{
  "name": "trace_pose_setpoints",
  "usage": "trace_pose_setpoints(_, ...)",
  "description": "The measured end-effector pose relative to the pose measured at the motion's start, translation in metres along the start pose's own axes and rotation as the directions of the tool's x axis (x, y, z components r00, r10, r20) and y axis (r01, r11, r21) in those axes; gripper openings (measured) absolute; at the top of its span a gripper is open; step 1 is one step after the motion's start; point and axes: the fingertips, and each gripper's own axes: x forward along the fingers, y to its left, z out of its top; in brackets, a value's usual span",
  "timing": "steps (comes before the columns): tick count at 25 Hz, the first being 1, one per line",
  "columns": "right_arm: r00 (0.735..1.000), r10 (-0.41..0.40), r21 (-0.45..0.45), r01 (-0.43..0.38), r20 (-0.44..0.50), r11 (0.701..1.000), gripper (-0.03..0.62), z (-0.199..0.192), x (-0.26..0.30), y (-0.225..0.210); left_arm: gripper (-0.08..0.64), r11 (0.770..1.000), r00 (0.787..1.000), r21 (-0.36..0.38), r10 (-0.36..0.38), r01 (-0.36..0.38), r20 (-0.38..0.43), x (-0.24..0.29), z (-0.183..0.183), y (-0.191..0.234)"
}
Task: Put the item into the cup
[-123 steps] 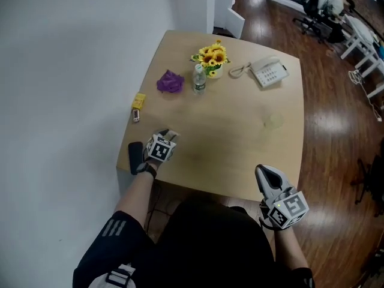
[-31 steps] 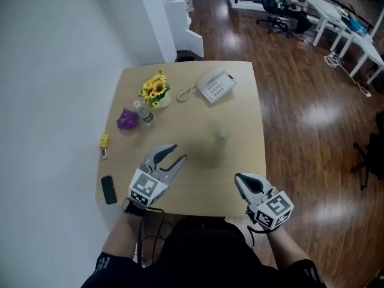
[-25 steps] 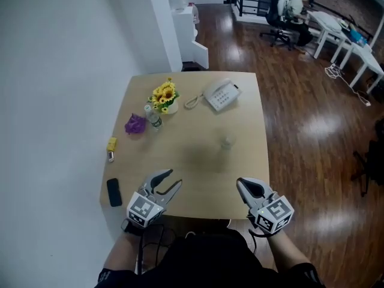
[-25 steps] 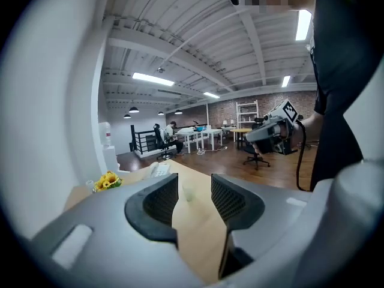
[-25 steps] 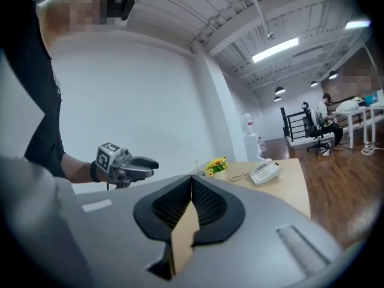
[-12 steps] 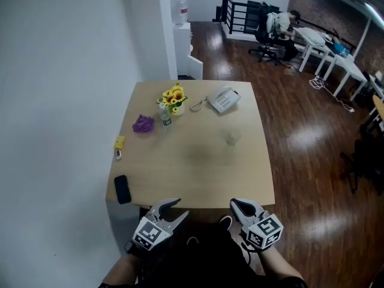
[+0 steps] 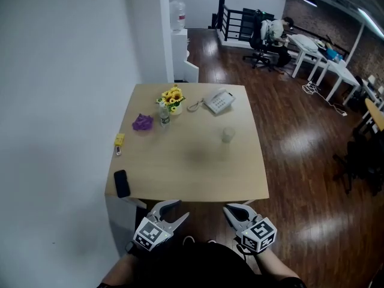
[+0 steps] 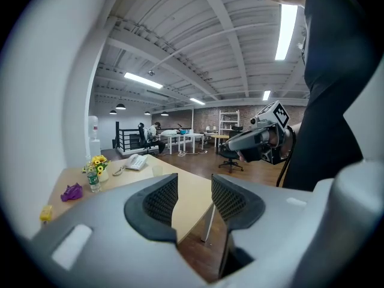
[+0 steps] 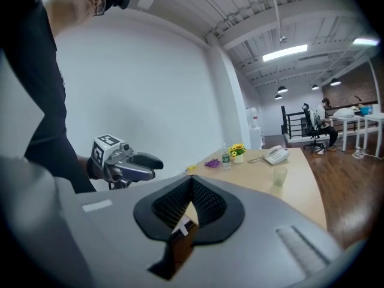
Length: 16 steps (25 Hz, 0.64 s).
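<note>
"Well, where's the cup (image 7: 227, 135)?"
"Standing up on the table (image 7: 180, 176). Both grippers are far back from the cup. The left gripper (image 7: 173, 210) gapes, empty. The right gripper (image 7: 233, 210) is pinched closed on nothing."
"Any tip?"
"Near the cup, go slowly. It looks light."

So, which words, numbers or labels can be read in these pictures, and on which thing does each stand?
No text can be read anywhere.
Water bottle label: too small to read.
Telephone keys: too small to read.
Left gripper and right gripper: square marker patterns only, no letters or numbers.
</note>
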Motion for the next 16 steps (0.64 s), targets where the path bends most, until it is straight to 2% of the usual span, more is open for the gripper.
trace_pose_setpoints(16,1.0,0.004,-0.014,-0.004,0.019,1.0,0.008,-0.006,-0.046,0.002,0.169,0.999,1.0,0.038,-0.004,0.004,0.012,0.003,0.02,-0.043)
